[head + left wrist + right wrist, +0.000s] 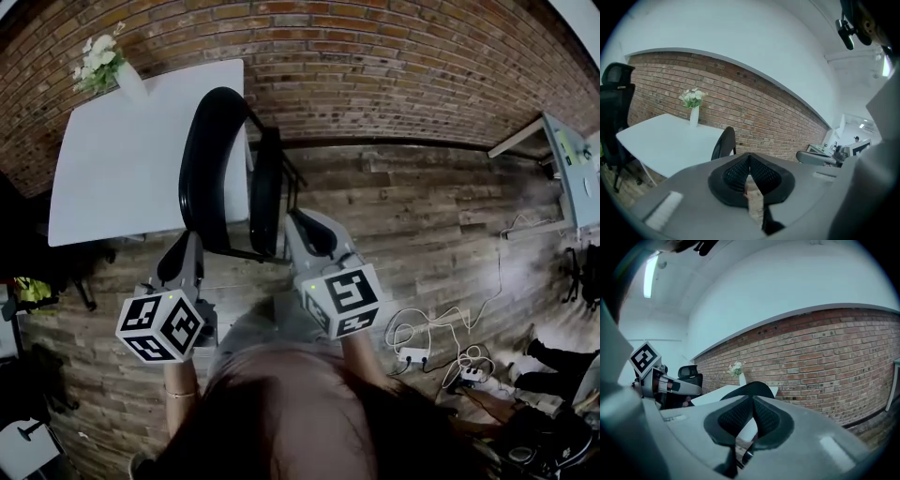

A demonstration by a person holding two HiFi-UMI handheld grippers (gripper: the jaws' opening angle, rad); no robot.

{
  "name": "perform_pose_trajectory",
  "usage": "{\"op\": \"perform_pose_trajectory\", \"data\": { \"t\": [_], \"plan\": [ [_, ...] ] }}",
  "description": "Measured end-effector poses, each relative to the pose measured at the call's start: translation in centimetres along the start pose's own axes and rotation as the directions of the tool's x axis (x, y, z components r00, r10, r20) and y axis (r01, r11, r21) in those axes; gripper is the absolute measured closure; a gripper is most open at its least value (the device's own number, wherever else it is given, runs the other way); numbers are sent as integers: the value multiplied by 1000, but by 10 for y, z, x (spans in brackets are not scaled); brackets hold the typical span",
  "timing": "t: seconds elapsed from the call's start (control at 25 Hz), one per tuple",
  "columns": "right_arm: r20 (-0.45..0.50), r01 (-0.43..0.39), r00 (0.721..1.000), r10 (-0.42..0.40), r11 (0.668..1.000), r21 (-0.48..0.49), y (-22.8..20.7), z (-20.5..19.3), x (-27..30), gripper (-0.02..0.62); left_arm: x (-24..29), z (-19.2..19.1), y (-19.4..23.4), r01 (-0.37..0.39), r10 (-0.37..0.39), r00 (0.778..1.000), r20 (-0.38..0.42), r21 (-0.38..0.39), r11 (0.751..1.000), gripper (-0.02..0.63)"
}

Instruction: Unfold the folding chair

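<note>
Dark-haired, the person's head [309, 412] fills the bottom of the head view, with both handheld grippers reaching forward over a plank floor [412, 216]. The left gripper [189, 242] and the right gripper [298, 221] each carry a cube of square markers and sit either side of the lower end of the folding chair [220, 164].

The black chair stands folded, its seat panel close against the curved back panel. Its long axis is upright, and from above it runs away from the person toward the brick wall [375, 66], rounded top edge farthest off. Neither gripper holds it. In the left gripper view the left gripper's [750, 158] jaw tips are pressed together with nothing between them, and the chair back [724, 143] shows beyond them. In the right gripper view the right gripper's [753, 400] jaw tips are likewise closed on nothing, with the chair's top just behind.

The chair stands just beside the right edge of a white table [122, 159], which bears a vase of white flowers [105, 64] at its far corner. Open floor lies to the chair's right as far as the wall. Cables and a power strip [417, 354] lie on the floor near the person's right side, and a desk [567, 169] stands well apart at the far right.
</note>
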State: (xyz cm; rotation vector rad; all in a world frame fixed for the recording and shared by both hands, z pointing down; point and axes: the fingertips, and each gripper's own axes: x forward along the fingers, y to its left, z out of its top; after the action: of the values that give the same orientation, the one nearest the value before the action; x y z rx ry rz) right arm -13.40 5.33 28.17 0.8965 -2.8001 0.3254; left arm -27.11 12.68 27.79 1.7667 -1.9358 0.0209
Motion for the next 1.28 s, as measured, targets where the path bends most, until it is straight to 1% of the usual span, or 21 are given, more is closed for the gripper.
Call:
{"op": "perform_pose_trajectory", "data": {
  "t": [0.16,0.28,0.44,0.6,0.76,0.84,1.0,1.16,1.28],
  "plan": [
    [-19,-52,998,52,999,0,-13,-1,10,575,6,4,4,-53,53,999,13,-27,998,591],
    [-31,-81,996,82,996,22,-21,-6,16,571,7,5,9,-92,92,996,12,-34,995,586],
    [-57,-73,995,77,995,64,-33,-18,29,557,9,10,21,-120,120,992,21,-42,992,580],
    [-83,-46,995,53,995,89,-40,-29,44,548,18,21,40,-120,122,992,26,-50,992,566],
    [-107,4,994,13,988,155,-48,-44,58,538,32,30,60,-112,112,994,1,-33,993,561],
    [-131,30,991,-7,985,173,-52,-54,64,532,40,31,69,-101,101,995,-22,-27,994,556],
    [-184,82,982,-50,981,173,-58,-72,77,517,56,35,80,-63,62,996,-72,-9,998,528],
    [-217,112,974,-66,971,211,-62,-89,87,497,71,35,84,-14,14,992,-122,1,1000,501],
    [-263,137,962,-71,961,240,-66,-114,94,483,81,33,87,28,-29,986,-165,-10,1000,486]
  ]
}}
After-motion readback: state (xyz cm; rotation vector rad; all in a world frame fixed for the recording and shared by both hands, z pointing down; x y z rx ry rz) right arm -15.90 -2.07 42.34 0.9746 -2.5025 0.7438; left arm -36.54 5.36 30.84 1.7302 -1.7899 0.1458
